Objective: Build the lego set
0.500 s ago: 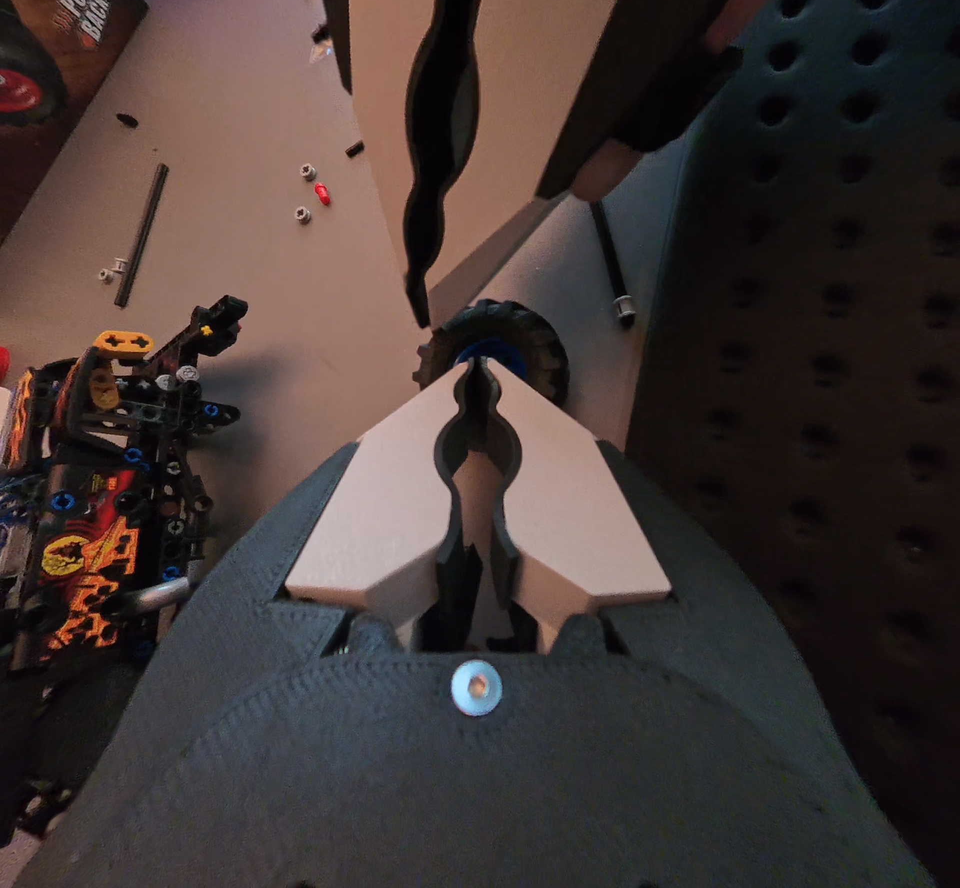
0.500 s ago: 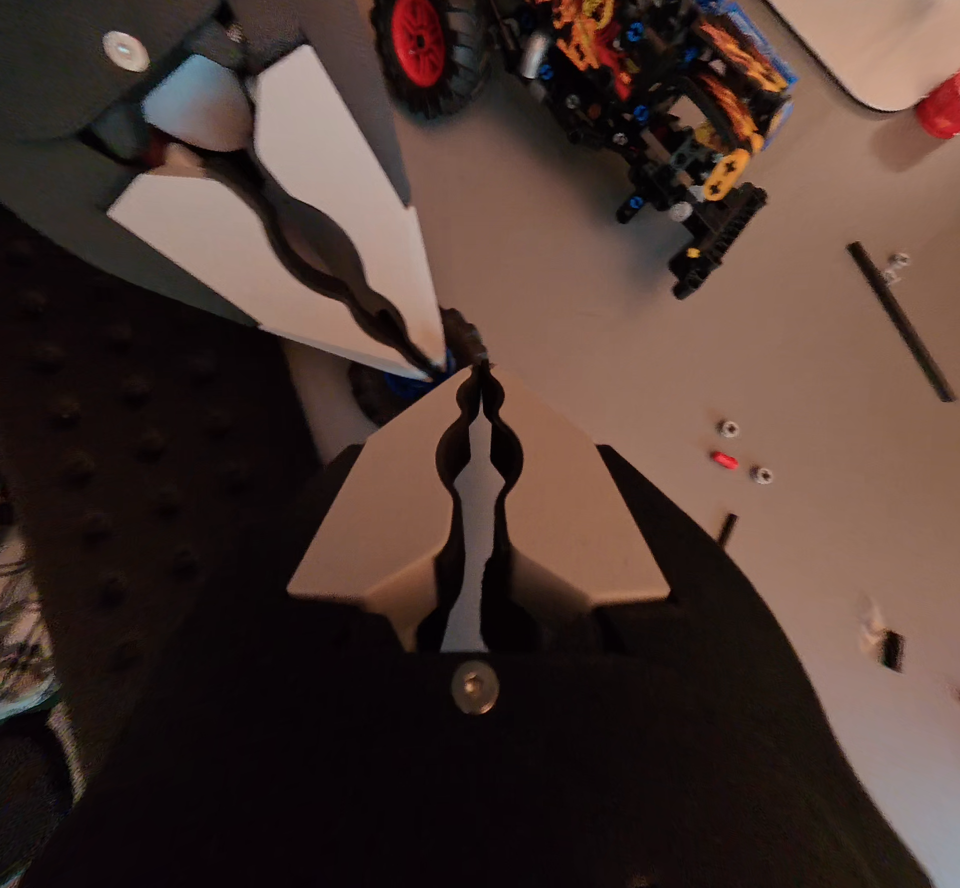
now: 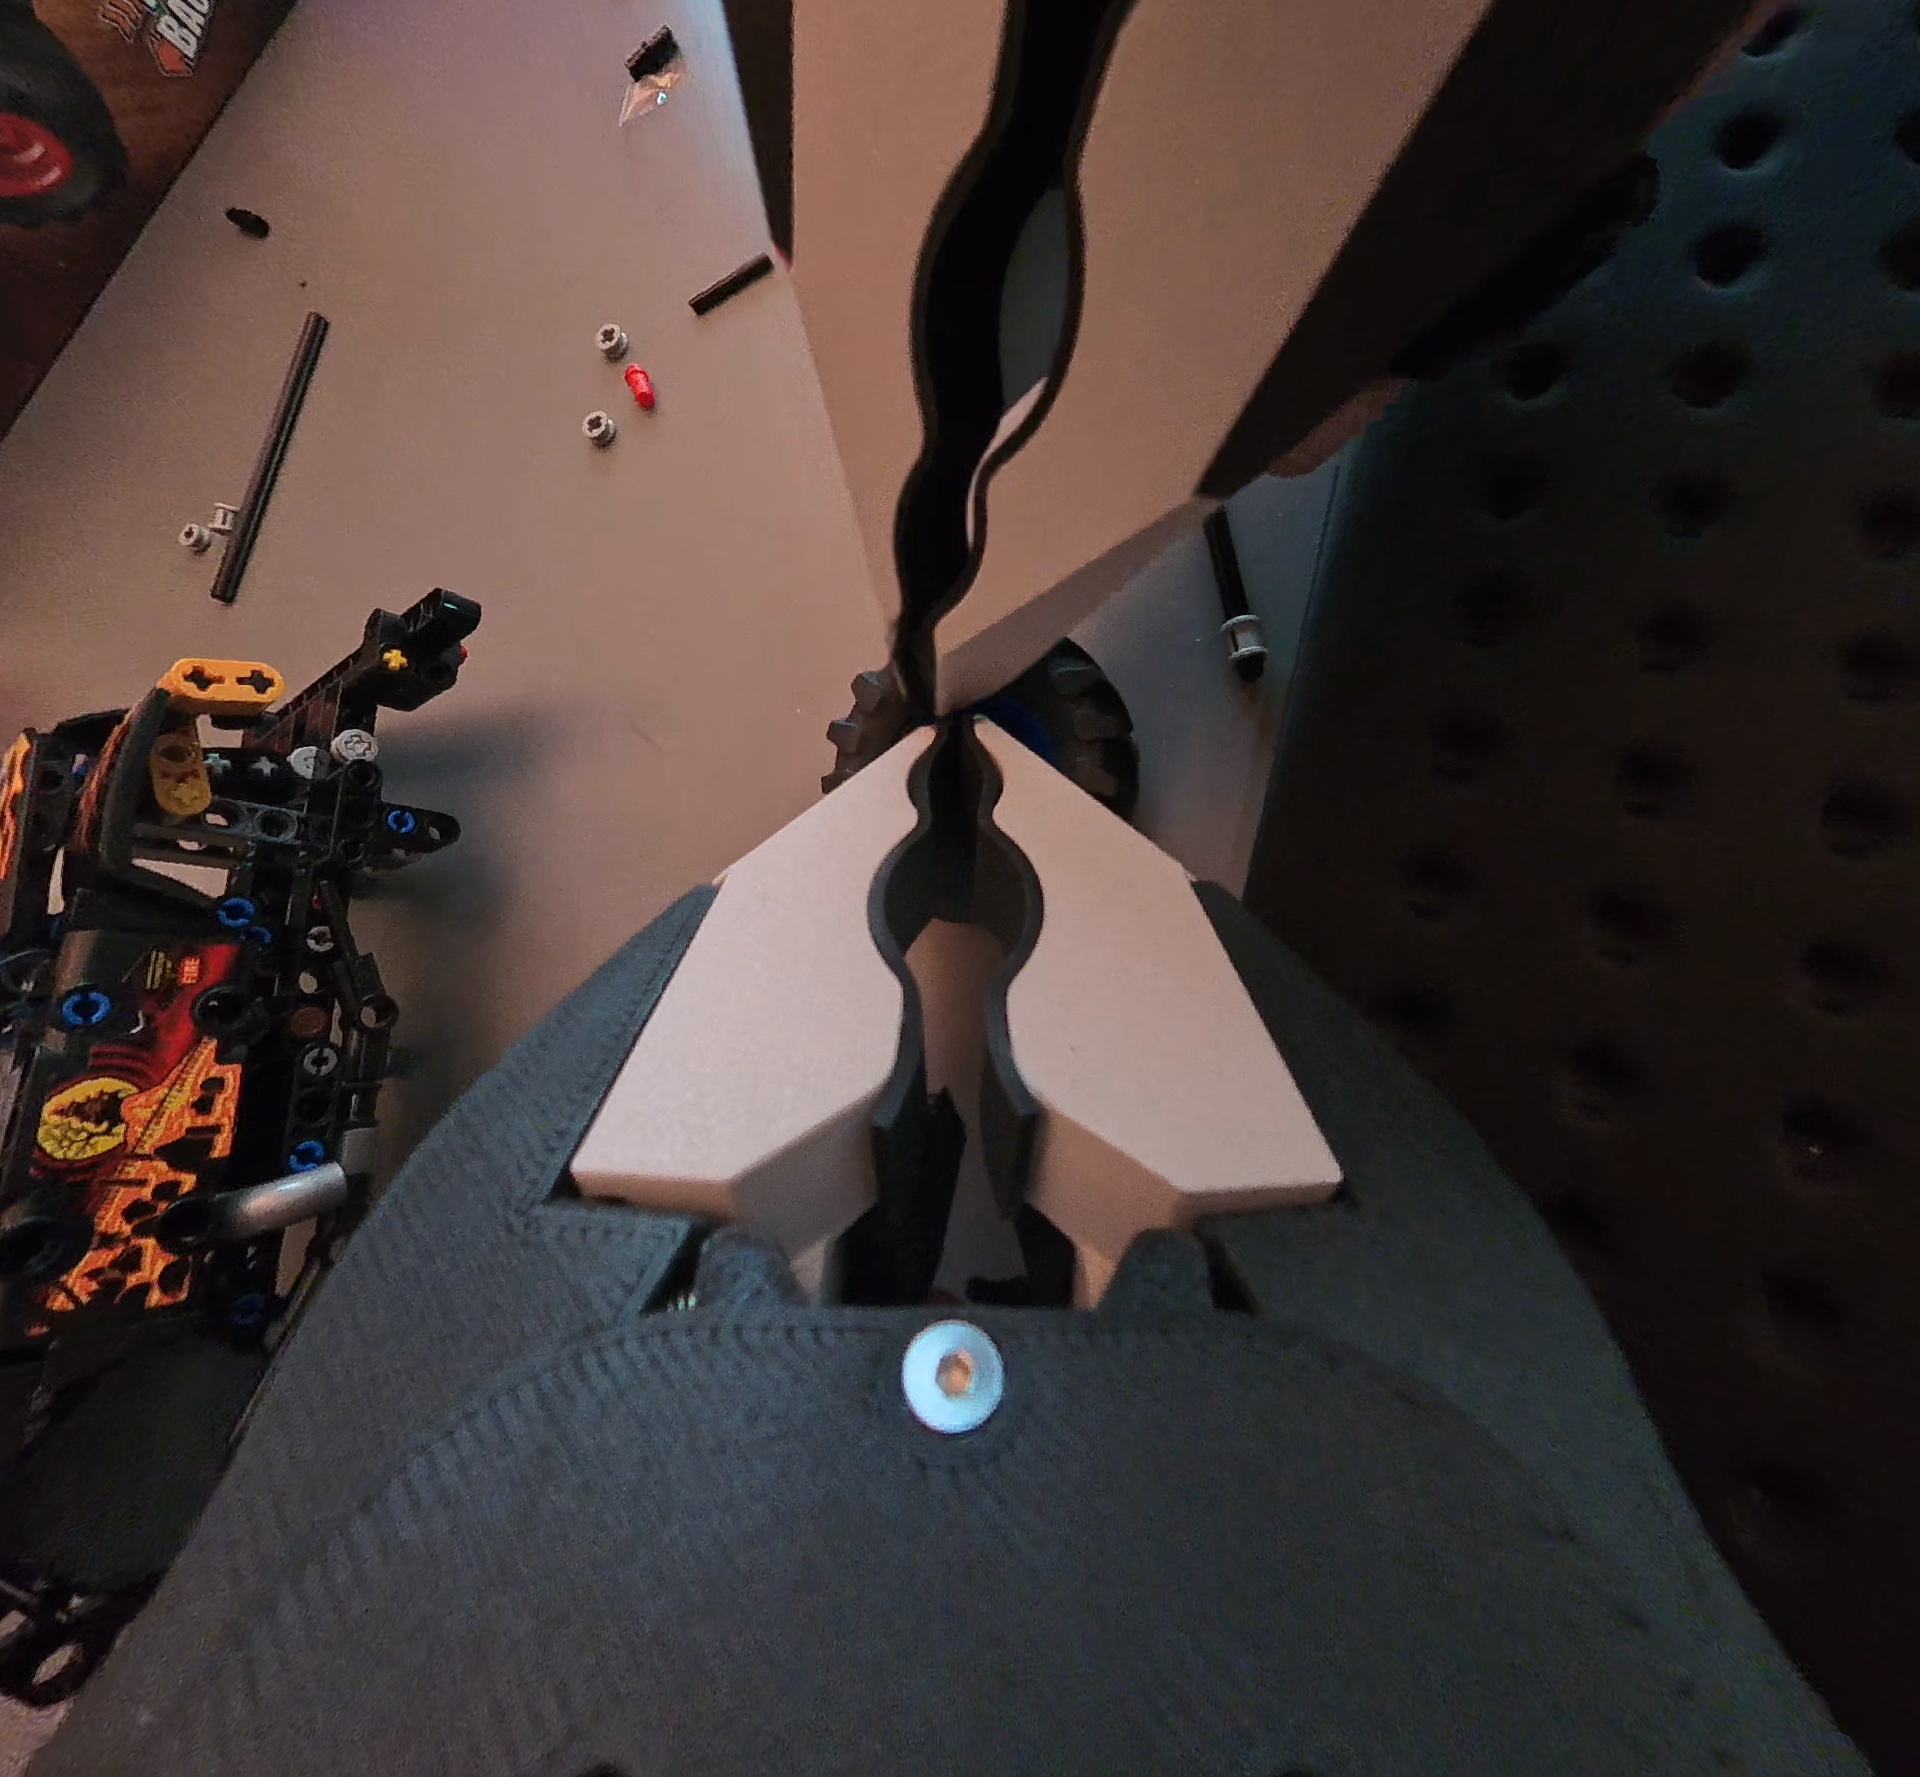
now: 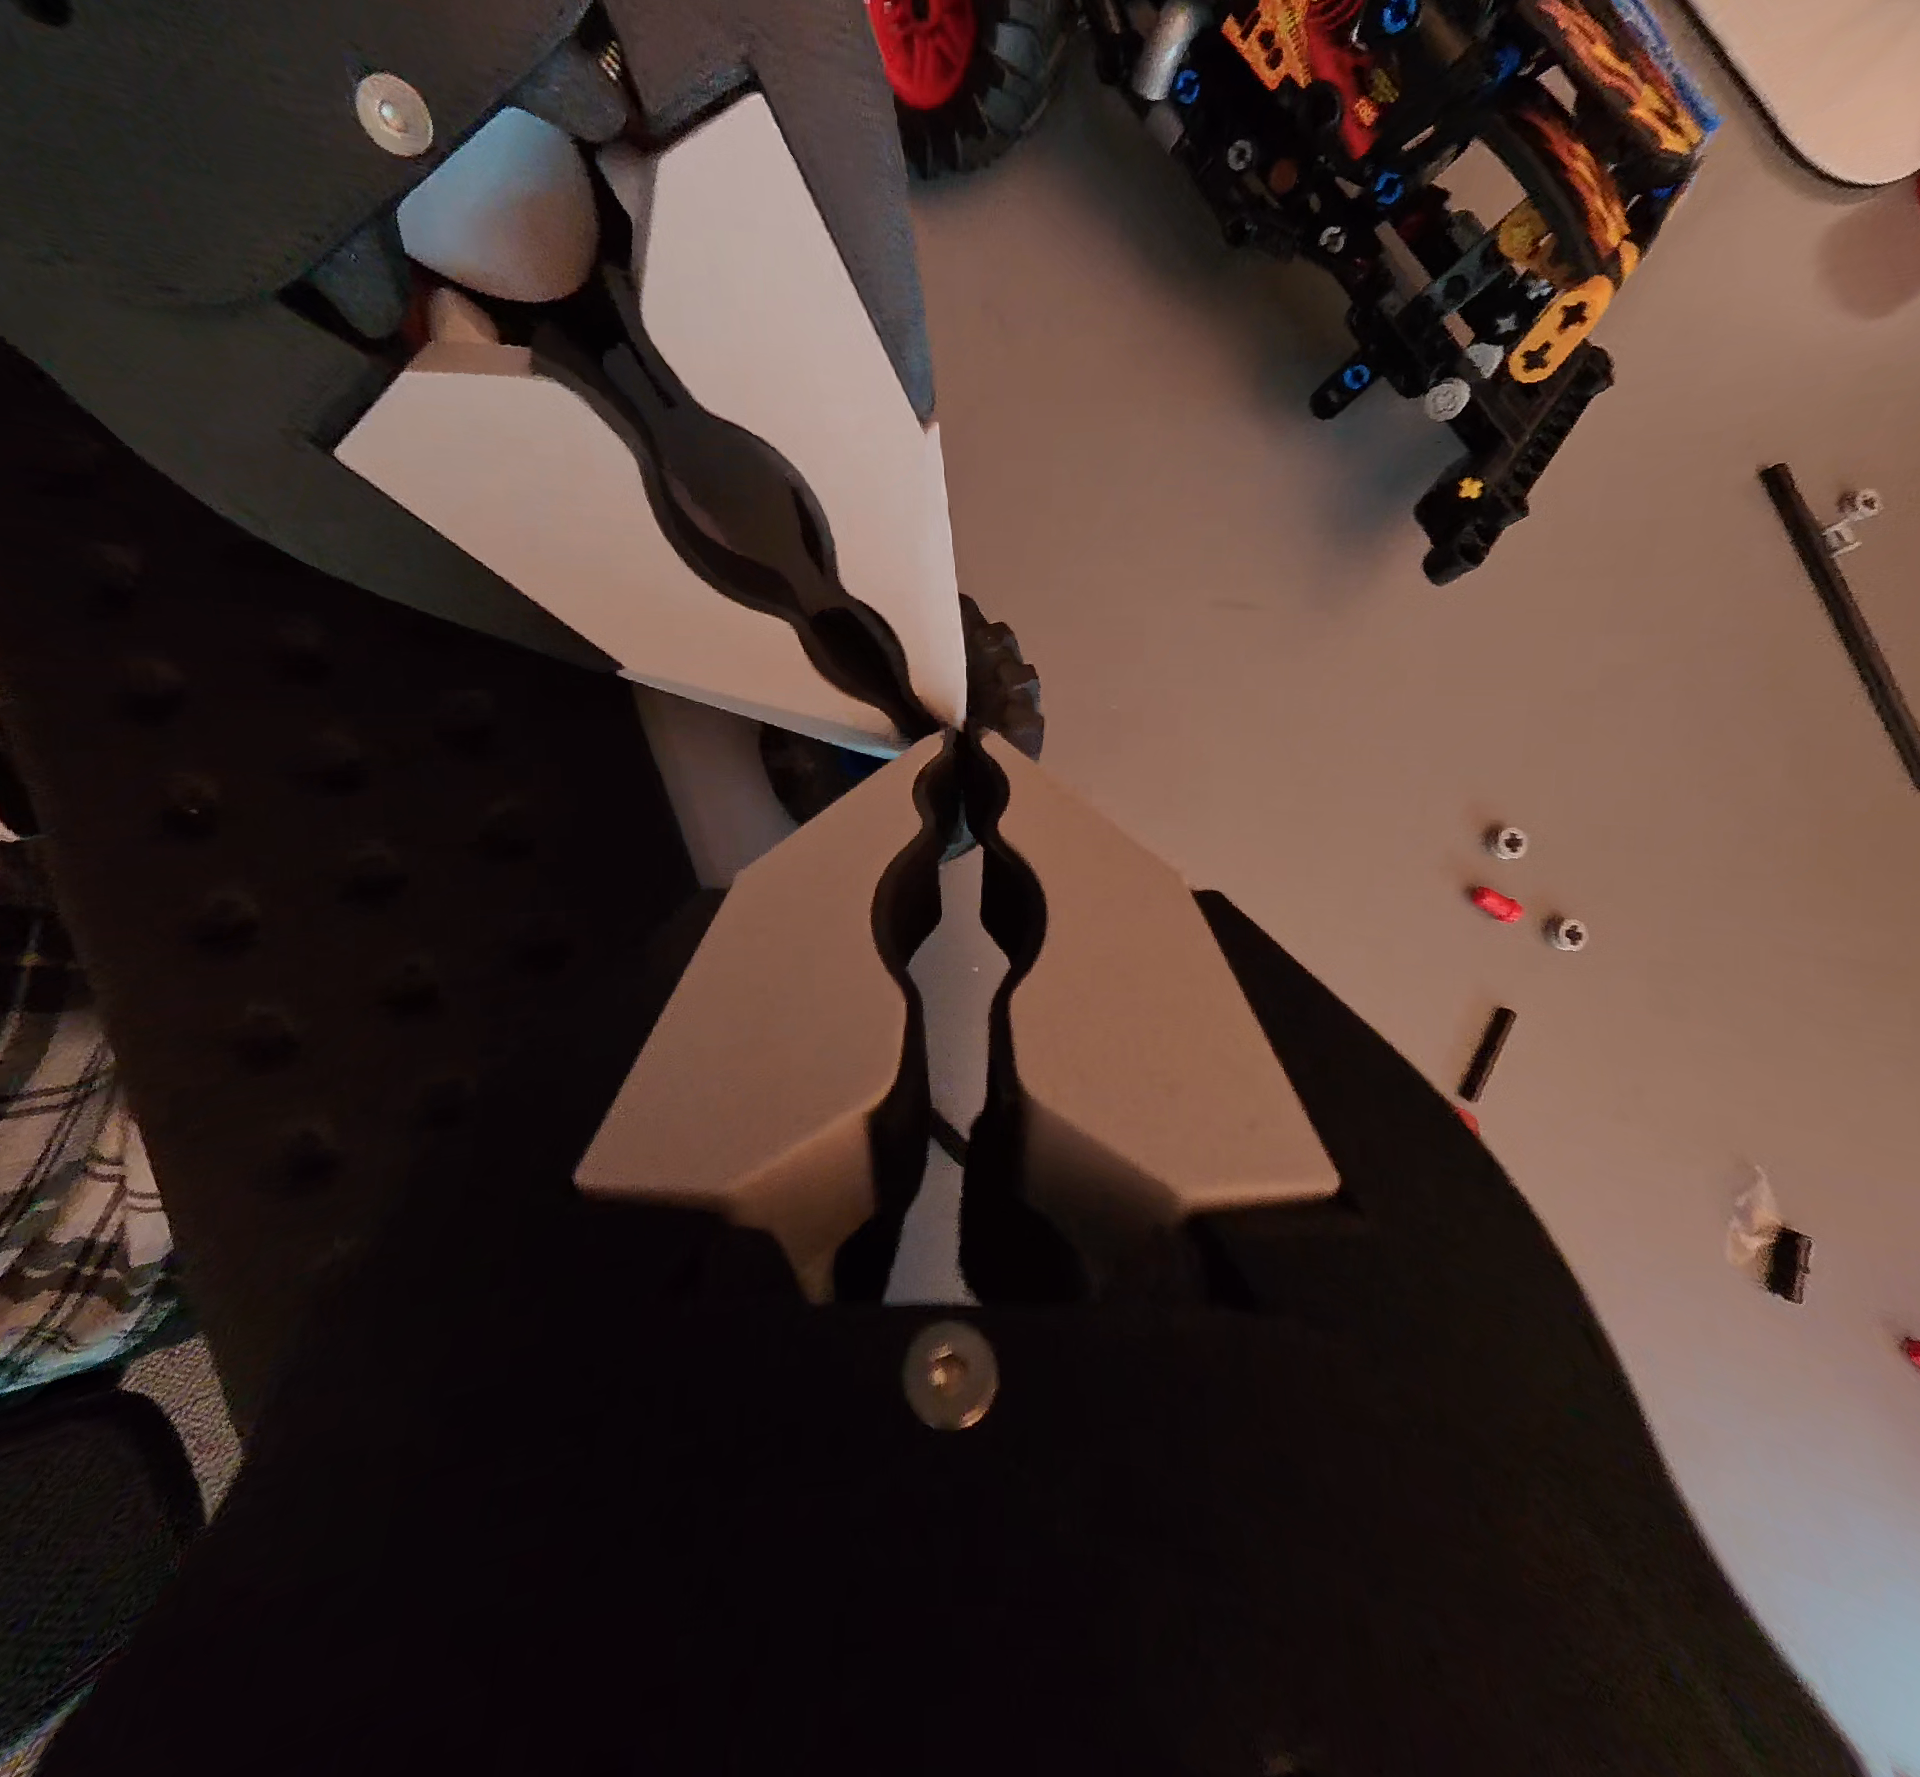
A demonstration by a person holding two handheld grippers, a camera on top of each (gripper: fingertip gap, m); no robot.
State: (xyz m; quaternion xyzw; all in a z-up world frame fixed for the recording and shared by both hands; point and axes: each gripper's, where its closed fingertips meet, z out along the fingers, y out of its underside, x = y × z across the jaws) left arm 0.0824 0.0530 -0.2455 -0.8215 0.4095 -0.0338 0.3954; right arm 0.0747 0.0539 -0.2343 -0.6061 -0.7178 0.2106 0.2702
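Left gripper (image 3: 951, 740) and right gripper (image 4: 961, 756) meet tip to tip over a loose black wheel (image 3: 1081, 719) with a blue hub lying on the desk (image 3: 644, 688); both sets of jaws are pressed together at the tips, and I cannot tell whether either one pinches the wheel. The half-built truck (image 4: 1382, 96), black with orange flame panels and one red-hubbed tyre (image 4: 935, 13), stands well apart from the wheel. Scattered on the desk: a long black axle (image 3: 268, 460), two grey bushes (image 3: 611, 340), red pins (image 3: 639, 385), a short black pin (image 3: 730, 283).
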